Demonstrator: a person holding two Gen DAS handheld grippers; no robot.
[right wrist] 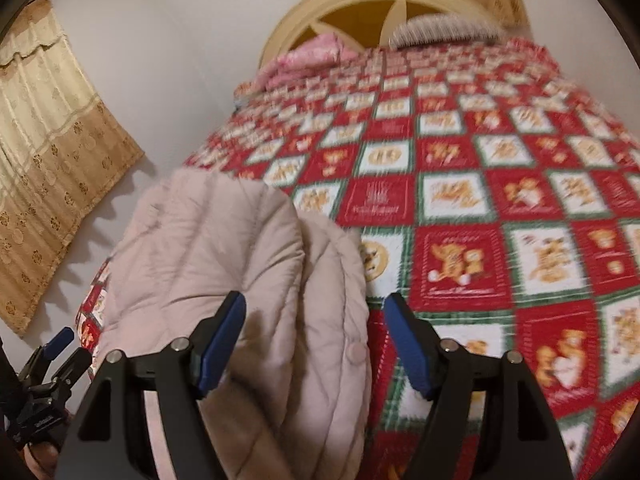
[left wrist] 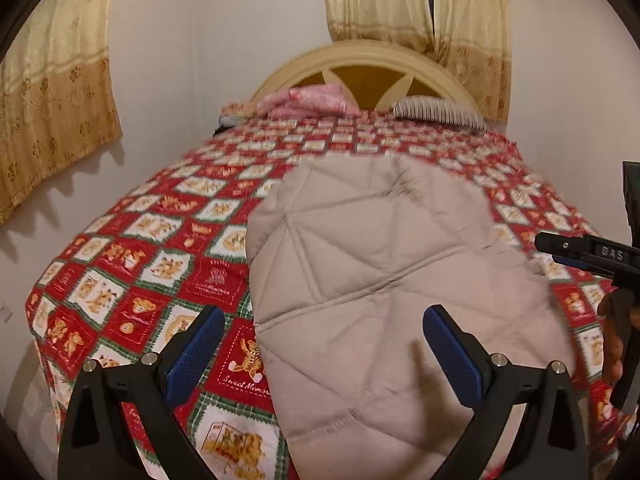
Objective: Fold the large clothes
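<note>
A beige quilted puffer coat (left wrist: 384, 264) lies folded on the red patchwork bedspread (left wrist: 152, 248) at the foot of the bed. My left gripper (left wrist: 324, 356) is open just above the coat's near left edge, holding nothing. In the right wrist view the coat (right wrist: 240, 280) shows doubled layers with a snap button (right wrist: 354, 354). My right gripper (right wrist: 316, 344) is open over the coat's right edge, empty. The right gripper also shows at the right edge of the left wrist view (left wrist: 588, 254). The left gripper shows at the lower left of the right wrist view (right wrist: 60, 356).
Pink pillows (left wrist: 308, 102) and a striped pillow (left wrist: 436, 114) lie by the cream headboard (left wrist: 360, 64). Cream curtains (left wrist: 52, 92) hang on the left wall and behind the bed (left wrist: 420, 12). The bedspread (right wrist: 500, 200) spreads wide to the coat's right.
</note>
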